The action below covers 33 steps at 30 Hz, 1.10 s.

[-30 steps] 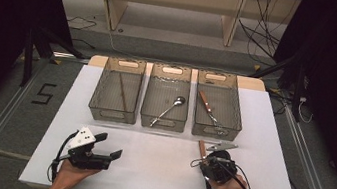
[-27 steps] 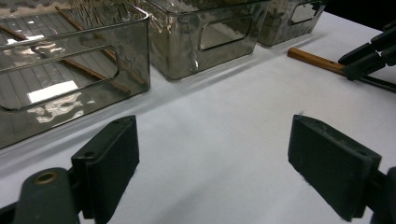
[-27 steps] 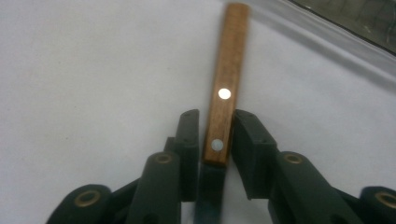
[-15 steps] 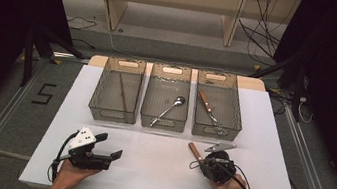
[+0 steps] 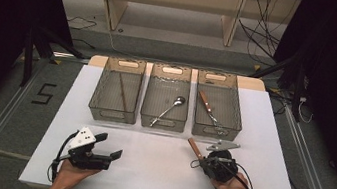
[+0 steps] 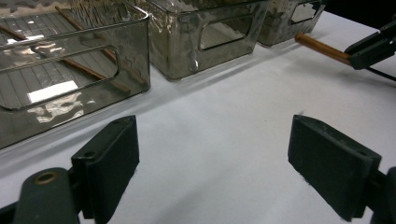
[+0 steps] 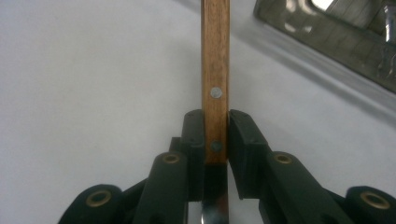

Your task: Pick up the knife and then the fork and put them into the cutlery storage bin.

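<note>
Resting low on the white table (image 5: 154, 173), both hands hold their grippers near its front edge. The left gripper (image 5: 109, 147) has its jaws wide apart, holding nothing. The right gripper (image 5: 200, 162) is clamped on a knife (image 7: 215, 88) by its wooden handle; the blade is mostly hidden. Three bins (image 5: 165, 119) stand in a row, holding chopsticks (image 5: 123, 93), one spoon (image 5: 169, 110) and one fork (image 5: 210, 112).
</note>
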### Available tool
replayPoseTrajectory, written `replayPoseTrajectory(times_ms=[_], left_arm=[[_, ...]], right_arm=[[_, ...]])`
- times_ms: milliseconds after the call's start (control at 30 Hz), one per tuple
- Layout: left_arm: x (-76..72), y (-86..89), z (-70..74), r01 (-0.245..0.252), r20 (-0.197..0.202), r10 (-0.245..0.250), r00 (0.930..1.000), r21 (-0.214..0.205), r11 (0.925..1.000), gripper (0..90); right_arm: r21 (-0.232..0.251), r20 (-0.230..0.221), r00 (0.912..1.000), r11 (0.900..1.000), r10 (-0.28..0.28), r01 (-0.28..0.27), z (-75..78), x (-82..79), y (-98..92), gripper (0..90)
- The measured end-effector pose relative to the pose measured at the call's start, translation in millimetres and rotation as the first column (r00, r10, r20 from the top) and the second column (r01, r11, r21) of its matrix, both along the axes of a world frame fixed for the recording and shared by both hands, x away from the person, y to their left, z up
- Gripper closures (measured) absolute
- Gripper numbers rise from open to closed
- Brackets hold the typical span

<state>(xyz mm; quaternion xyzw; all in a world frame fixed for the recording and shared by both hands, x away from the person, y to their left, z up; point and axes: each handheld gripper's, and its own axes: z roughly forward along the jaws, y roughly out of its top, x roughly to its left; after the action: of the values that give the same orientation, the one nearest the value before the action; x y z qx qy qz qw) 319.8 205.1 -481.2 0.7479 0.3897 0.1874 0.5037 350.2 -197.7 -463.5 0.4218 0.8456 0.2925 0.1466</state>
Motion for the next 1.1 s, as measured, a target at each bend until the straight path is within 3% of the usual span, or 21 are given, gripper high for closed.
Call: replayPoseTrajectory(times_ms=[267, 567, 767, 1100], left_arm=[[0.0, 0.2, 0.0, 0.000, 0.000, 0.000, 1.0000, 0.000, 1.0000, 16.3], [0.3, 0.1, -0.1, -0.003, 0.000, 0.003, 1.0000, -0.001, 1.0000, 16.3], [0.3, 1.2, 0.3, -0.003, 0.005, 0.003, 1.0000, -0.002, 1.0000, 16.3], [0.2, 1.7, 0.3, -0.007, 0.004, 0.007, 1.0000, -0.012, 0.9999, 16.3]], right_arm=[[0.076, 0.031, 0.9995, 0.9971, 0.000, -0.002, 16.4, -0.2, -6.7, 77.5], [0.123, 0.068, 0.9976, 0.9925, -0.007, -0.002, 33.8, 4.3, -11.5, 77.5], [0.172, 0.098, 0.9942, 0.9847, -0.044, 0.027, 53.9, 20.3, -19.3, 77.5], [0.226, 0.103, 0.9897, 0.9712, -0.099, 0.074, 82.0, 60.7, -26.0, 77.4]])
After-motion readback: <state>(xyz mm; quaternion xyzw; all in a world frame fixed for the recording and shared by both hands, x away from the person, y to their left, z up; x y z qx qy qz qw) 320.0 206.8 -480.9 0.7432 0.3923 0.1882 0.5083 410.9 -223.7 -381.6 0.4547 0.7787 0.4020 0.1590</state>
